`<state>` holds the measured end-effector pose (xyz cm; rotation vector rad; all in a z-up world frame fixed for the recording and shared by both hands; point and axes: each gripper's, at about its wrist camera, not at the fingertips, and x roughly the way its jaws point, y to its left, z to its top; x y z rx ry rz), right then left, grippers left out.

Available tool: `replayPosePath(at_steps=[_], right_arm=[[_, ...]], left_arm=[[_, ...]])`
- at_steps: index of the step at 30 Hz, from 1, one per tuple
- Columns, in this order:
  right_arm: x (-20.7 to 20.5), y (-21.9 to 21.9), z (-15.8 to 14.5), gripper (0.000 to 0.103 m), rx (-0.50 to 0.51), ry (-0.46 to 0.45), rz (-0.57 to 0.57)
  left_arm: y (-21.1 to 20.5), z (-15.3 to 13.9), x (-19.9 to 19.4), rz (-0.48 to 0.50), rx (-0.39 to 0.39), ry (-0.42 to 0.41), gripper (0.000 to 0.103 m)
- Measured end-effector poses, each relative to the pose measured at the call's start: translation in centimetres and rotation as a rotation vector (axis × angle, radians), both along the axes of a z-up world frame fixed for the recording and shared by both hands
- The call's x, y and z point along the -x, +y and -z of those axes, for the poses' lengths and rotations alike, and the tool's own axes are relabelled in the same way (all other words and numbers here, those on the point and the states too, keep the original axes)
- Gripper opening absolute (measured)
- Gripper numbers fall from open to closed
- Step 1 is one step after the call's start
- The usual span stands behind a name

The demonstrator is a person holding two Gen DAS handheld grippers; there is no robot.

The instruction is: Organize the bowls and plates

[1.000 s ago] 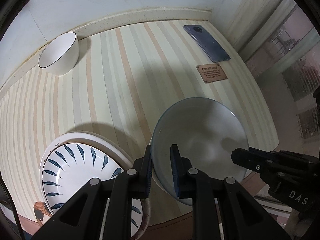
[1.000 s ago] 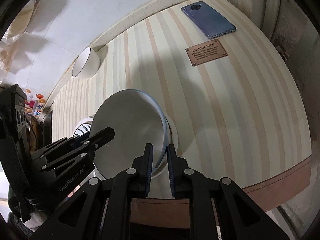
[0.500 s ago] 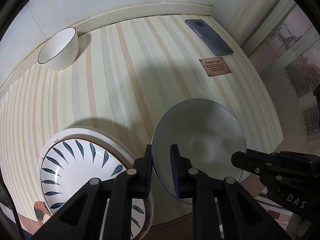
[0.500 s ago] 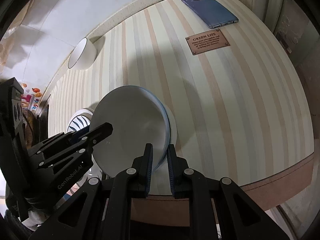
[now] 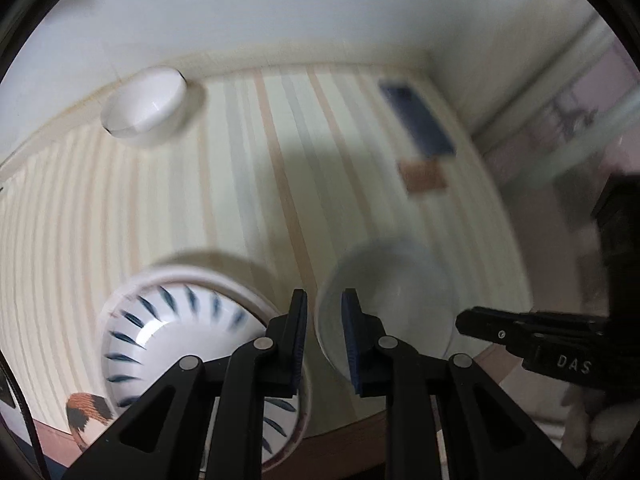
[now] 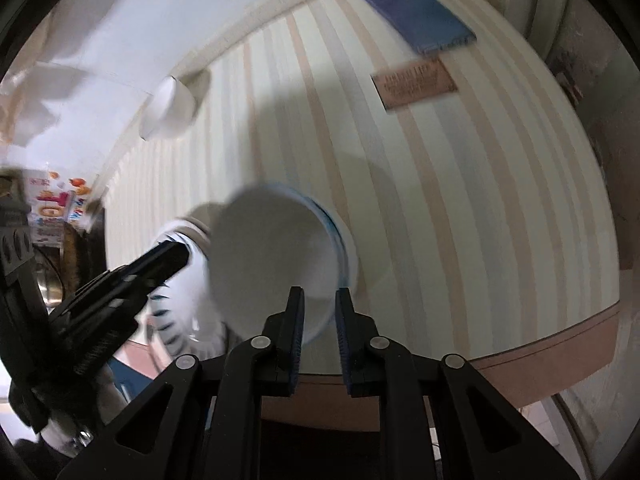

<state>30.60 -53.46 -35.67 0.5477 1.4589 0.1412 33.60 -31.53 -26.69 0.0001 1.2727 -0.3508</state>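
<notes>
A pale blue-rimmed bowl [image 5: 394, 300] [image 6: 276, 264] is held up over the near edge of the striped table. My left gripper [image 5: 324, 320] is shut on its left rim. My right gripper [image 6: 318, 320] is shut on its right rim. A white plate with blue leaf marks [image 5: 176, 332] lies on the table to the bowl's left, and it also shows in the right wrist view [image 6: 176, 320]. A small white bowl [image 5: 146, 110] [image 6: 168, 110] stands at the back by the wall. Both views are blurred.
A blue phone [image 5: 418, 120] [image 6: 418, 16] and a brown label plaque [image 5: 424, 176] [image 6: 414, 84] lie at the back right of the table. A wall runs along the table's far edge. The table's brown front edge [image 6: 540, 352] is close below the grippers.
Both grippers have pulled back and up with the bowl in them, so the table and plate look smaller and further off. The plate now shows more to the left of the bowl.
</notes>
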Motion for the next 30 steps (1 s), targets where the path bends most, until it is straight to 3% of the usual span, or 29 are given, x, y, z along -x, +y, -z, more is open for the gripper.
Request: replayPosePath(at_steps=[1,2,5,11,16,19,22,24,25,28,30], right_arm=[[-0.7,-0.1,-1.0,0.036,-0.012,-0.011,0.0],[-1.4,-0.1,-1.7,0.05,-0.024,-0.018,-0.003],[-5.0,0.9,-3.8,0.053,-0.074,-0.058,-0.038],[-14.8,6.3,-4.3,0.053,-0.071,-0.143,-0.128],[-23.6,12.8,-0.9,0.053,-0.064,-0.17,-0.204],[-27.6,15.8,2.0,0.053,-0.077,-0.137,-0.233],[-29.9,17.8,4.8,0.051,-0.104,-0.092,-0.243],[-30.6,18.5,6.3,0.031,-0.117,-0.08,-0.246],[-30.8,18.8,6.7,0.027,-0.115,-0.075,-0.253],[-30.6,19.2,7.2,0.018,-0.082,-0.102,-0.263],[-30.3,19.2,7.3,0.018,-0.08,-0.114,-0.266]], left_arm=[[0.8,-1.2,-0.6,-0.023,0.01,-0.03,0.026],[1.8,-2.3,-1.4,-0.048,0.016,-0.058,0.034],[5.0,-3.7,-4.6,-0.146,-0.001,-0.119,0.057],[12.8,-0.6,-13.4,-0.372,-0.021,-0.072,0.057],[17.1,3.7,-19.1,-0.485,0.016,0.01,0.057],[18.4,6.2,-21.3,-0.517,0.044,0.058,0.057],[18.8,8.3,-22.3,-0.514,0.063,0.093,0.055],[18.7,9.3,-22.6,-0.501,0.071,0.093,0.034],[18.6,9.6,-22.8,-0.485,0.065,0.1,0.019],[18.1,10.0,-22.8,-0.457,0.027,0.082,0.016],[17.8,10.0,-22.6,-0.45,0.021,0.07,0.016]])
